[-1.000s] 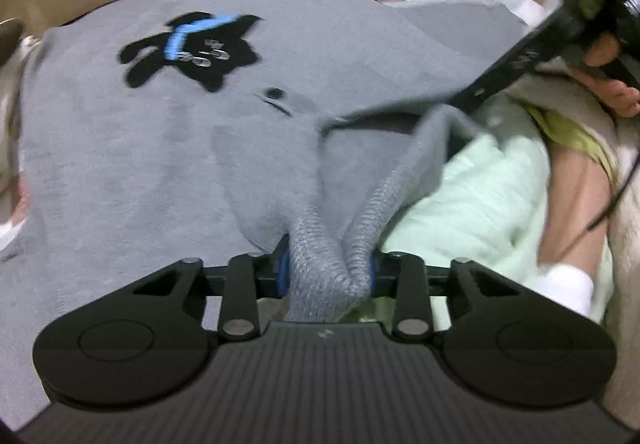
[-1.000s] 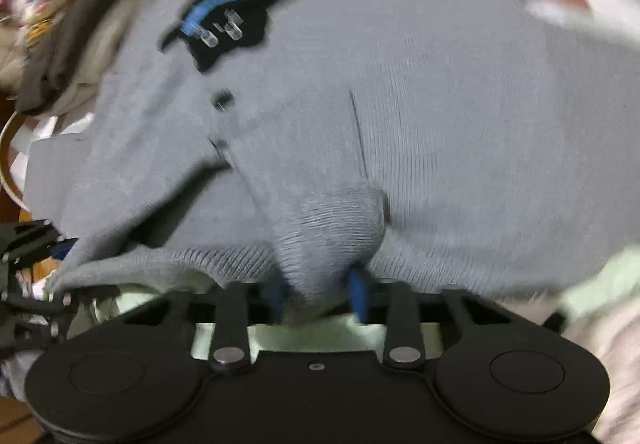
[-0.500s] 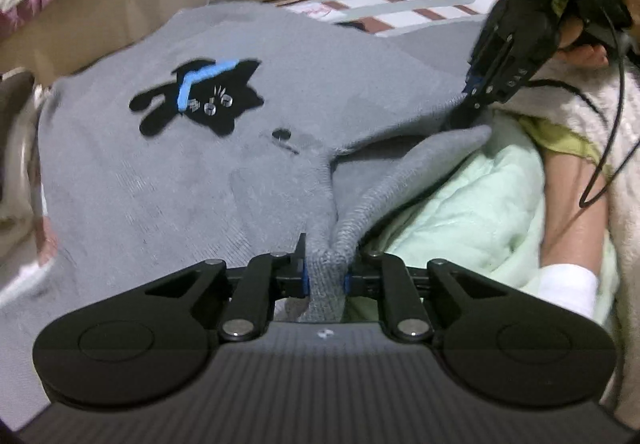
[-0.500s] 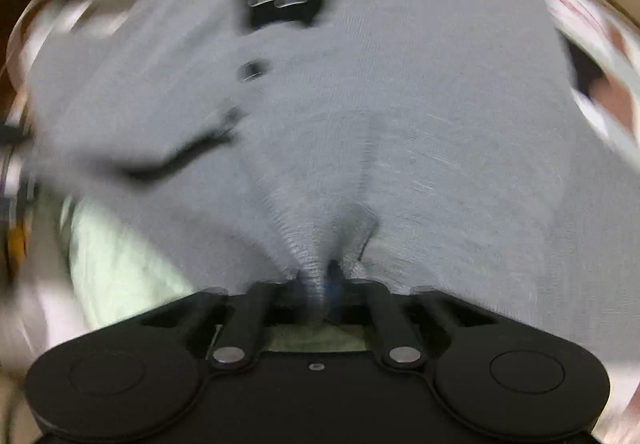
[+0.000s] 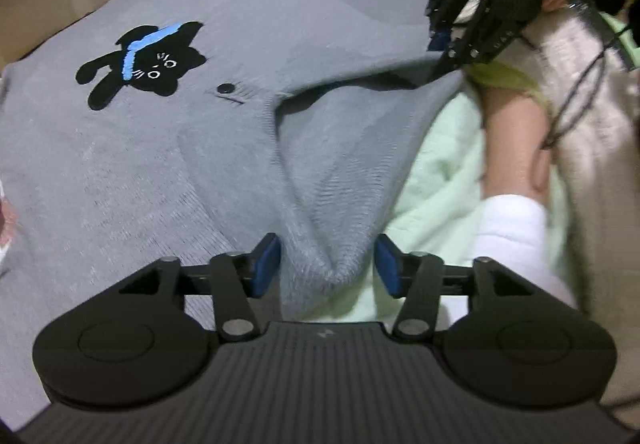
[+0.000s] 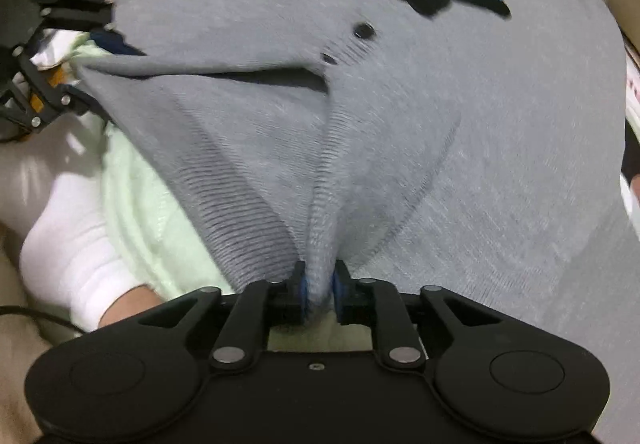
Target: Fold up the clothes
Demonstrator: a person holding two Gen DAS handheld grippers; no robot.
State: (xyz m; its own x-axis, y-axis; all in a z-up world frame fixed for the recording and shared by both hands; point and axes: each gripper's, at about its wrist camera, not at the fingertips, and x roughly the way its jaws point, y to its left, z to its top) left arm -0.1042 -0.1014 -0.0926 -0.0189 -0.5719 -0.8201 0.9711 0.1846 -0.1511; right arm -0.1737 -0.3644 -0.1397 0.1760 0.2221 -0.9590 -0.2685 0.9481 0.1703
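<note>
Grey knit sweater [image 5: 168,163] — soft, limp, likely stretchy; best held at ribbed hem. Left hand-held gripper [image 5: 327,264]: jaws spread, hem loose between. Right hand-held gripper [image 6: 319,290] — clamped on hem.

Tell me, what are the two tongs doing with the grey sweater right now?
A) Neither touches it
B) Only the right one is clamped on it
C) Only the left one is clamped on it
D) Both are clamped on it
B: the right tongs pinch the grey sweater's ribbed edge, while the left tongs stand spread with the knit loose between them.
</note>
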